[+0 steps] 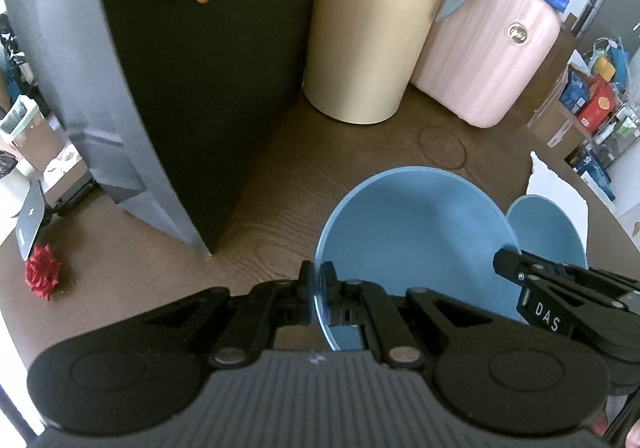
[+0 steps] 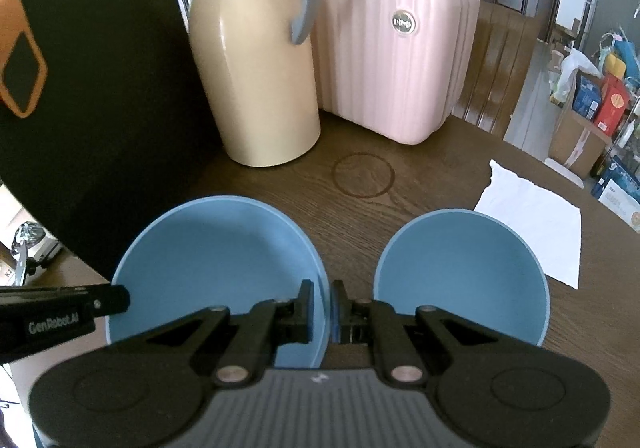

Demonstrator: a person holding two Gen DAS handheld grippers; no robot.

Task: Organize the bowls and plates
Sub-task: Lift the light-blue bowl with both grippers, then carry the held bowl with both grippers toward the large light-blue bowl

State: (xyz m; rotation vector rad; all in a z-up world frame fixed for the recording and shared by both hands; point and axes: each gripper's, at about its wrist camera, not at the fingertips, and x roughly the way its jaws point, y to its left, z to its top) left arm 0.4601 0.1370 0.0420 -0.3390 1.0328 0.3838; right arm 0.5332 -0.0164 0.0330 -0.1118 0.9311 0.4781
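Observation:
A wide blue bowl (image 1: 416,240) (image 2: 216,260) is gripped from both sides over the dark wooden table (image 2: 420,168). My left gripper (image 1: 319,280) is shut on its left rim, and its tip (image 2: 120,298) shows at the left of the right wrist view. My right gripper (image 2: 321,300) is shut on the opposite rim, and it enters the left wrist view (image 1: 506,258) from the right. A second, smaller blue bowl (image 2: 460,280) (image 1: 548,232) stands upright on the table just to the right, apart from the held bowl.
A tall black paper bag (image 1: 192,88) stands close on the left. Behind the bowls stand a beige thermos jug (image 2: 256,68) and a pink ribbed case (image 2: 396,60) with a tissue pack on top. A white napkin (image 2: 536,224) lies right; a red rose (image 1: 43,276) lies far left.

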